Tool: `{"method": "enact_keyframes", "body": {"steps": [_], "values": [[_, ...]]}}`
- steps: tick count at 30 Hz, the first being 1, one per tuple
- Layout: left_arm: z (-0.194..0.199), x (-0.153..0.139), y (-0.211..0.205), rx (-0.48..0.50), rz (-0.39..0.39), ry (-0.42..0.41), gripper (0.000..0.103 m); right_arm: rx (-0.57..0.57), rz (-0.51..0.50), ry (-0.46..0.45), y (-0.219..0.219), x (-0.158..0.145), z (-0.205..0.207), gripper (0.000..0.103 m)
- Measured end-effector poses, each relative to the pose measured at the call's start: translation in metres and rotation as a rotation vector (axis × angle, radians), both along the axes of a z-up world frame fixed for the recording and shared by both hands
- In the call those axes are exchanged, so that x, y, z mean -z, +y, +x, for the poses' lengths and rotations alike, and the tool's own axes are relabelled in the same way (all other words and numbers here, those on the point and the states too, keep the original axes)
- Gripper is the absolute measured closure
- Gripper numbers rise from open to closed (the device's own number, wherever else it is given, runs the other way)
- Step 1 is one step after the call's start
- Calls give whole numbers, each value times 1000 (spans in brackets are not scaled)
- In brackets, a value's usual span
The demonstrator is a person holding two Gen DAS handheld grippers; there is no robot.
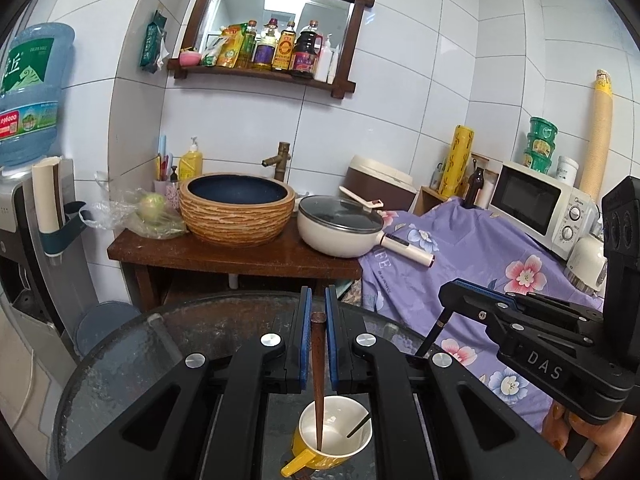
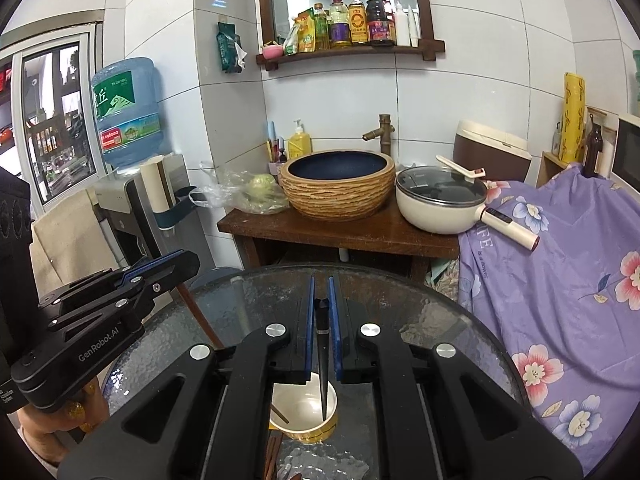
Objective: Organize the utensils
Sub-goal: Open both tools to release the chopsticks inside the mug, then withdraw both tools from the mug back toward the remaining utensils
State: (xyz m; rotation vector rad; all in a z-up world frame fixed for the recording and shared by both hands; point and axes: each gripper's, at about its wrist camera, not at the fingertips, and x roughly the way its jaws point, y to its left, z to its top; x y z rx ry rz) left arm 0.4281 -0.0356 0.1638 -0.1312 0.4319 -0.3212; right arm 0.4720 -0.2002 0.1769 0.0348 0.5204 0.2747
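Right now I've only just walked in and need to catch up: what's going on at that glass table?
A person is sorting chopsticks into a yellow mug on the round glass table, a handheld gripper in each hand. The left gripper is shut on a brown chopstick whose tip is inside the mug. The right gripper is shut on a black chopstick, also tip-down in the mug. More utensils lie on the table beside the mug.

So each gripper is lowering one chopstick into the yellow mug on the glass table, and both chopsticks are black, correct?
Not quite. Only the right gripper holds a black chopstick; the left gripper holds a brown wooden chopstick, as the left wrist view shows. Both do point down into the yellow mug on the glass table.
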Motion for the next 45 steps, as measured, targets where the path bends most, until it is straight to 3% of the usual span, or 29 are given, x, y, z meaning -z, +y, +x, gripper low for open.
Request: {"method": "enact_keyframes", "body": {"steps": [25,27,32,33,35,37,41,45], "values": [[14,36,9,-7,-2,76,96,33,16,41,-9,37,7,95],[15,37,10,-6,-4,83,90,34,20,38,-10,37,6,95],[10,37,16,-8,-16,61,55,42,44,28,-16,38,4,94],[8,36,19,-14,-20,52,53,45,52,24,-19,37,3,93],[5,36,25,-20,-32,48,46,46,67,17,-23,37,1,80],[1,38,34,-28,-58,54,41,55,83,-3,-26,36,-4,53],[-11,42,43,-45,-59,49,36,51,70,-49,-25,34,-17,52],[-34,48,46,-77,-27,13,18,57,66,-82,-25,38,-38,46]]}}
